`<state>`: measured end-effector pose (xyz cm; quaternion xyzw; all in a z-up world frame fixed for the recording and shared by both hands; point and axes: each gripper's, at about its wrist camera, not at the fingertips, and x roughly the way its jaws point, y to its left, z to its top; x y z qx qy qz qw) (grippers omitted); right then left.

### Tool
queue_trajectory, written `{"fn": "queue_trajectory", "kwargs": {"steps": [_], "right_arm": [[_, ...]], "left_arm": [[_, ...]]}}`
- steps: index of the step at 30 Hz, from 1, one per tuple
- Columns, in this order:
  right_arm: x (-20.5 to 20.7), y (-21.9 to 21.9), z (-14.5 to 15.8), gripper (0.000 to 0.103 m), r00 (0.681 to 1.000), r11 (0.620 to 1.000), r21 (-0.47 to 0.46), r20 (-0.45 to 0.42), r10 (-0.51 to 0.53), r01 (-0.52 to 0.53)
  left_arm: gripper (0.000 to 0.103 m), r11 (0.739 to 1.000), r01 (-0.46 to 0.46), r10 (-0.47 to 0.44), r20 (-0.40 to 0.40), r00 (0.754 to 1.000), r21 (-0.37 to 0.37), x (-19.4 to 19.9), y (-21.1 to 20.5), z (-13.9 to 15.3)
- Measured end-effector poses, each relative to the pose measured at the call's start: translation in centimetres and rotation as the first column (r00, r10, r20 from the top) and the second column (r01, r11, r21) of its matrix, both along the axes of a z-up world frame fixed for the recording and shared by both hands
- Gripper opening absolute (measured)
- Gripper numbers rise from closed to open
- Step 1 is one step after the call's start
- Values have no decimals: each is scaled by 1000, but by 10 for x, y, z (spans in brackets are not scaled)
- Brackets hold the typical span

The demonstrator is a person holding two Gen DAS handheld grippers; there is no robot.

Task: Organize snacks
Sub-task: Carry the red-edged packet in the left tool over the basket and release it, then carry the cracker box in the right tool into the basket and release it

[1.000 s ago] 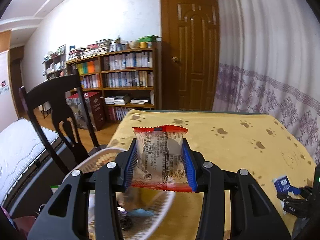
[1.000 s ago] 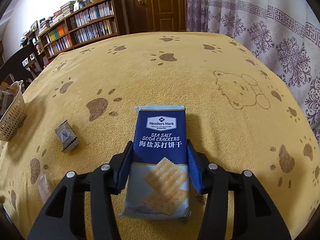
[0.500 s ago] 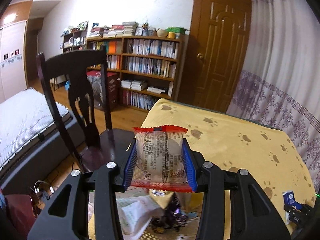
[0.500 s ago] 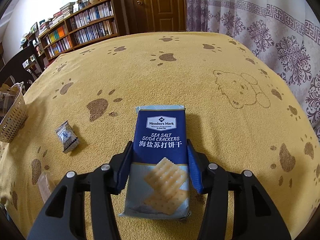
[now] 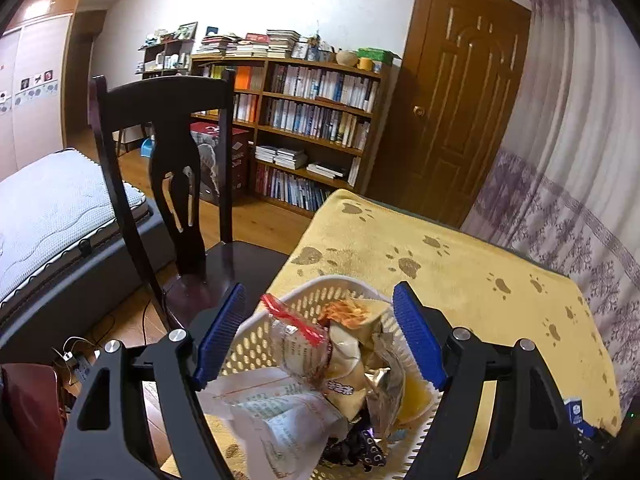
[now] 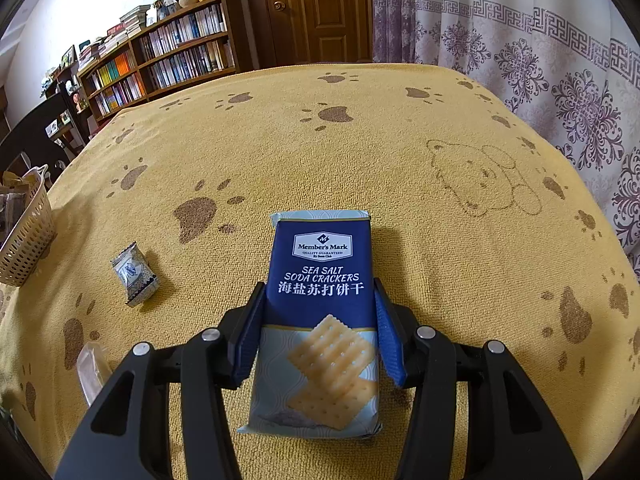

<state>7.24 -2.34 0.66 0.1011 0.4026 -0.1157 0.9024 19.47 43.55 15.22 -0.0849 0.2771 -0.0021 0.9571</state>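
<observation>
My left gripper [image 5: 318,300] hangs open just above a white perforated basket [image 5: 316,285] at the table's left edge. A clear snack packet with red sealed edges [image 5: 298,346] lies tilted on top of the other wrapped snacks in the basket, free of the blue pads. In the right wrist view a blue Member's Mark soda crackers packet [image 6: 322,280] lies flat on the yellow paw-print cloth [image 6: 360,160]. My right gripper [image 6: 320,312] is shut on it, a pad pressed to each long side. The basket [image 6: 28,236] also shows at the far left there.
A small white-and-blue wrapped snack [image 6: 134,274] and a clear wrapper [image 6: 92,368] lie on the cloth left of the crackers. A dark wooden chair [image 5: 168,160] stands against the table beside the basket. A curtain [image 6: 540,40] hangs along the table's right side.
My left gripper swung left and tipped down over the basket, then opened; the red-edged packet dropped from it onto the pile. The right gripper and the crackers stayed still.
</observation>
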Motion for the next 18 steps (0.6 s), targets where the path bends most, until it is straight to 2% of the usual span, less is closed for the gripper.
{"fn": "queue_trajectory", "kwargs": {"steps": [5, 9, 18], "right_arm": [[-5, -3, 2, 51, 1000, 999, 48, 14, -2, 1], [-10, -6, 6, 51, 999, 990, 144, 35, 8, -13], [-16, 7, 28, 51, 992, 971, 226, 109, 59, -82]], "left_arm": [[77, 1000, -19, 19, 18, 1000, 9, -4, 0, 2], [77, 1000, -9, 8, 33, 999, 13, -8, -5, 6], [77, 999, 18, -21, 66, 998, 45, -18, -21, 13]]}}
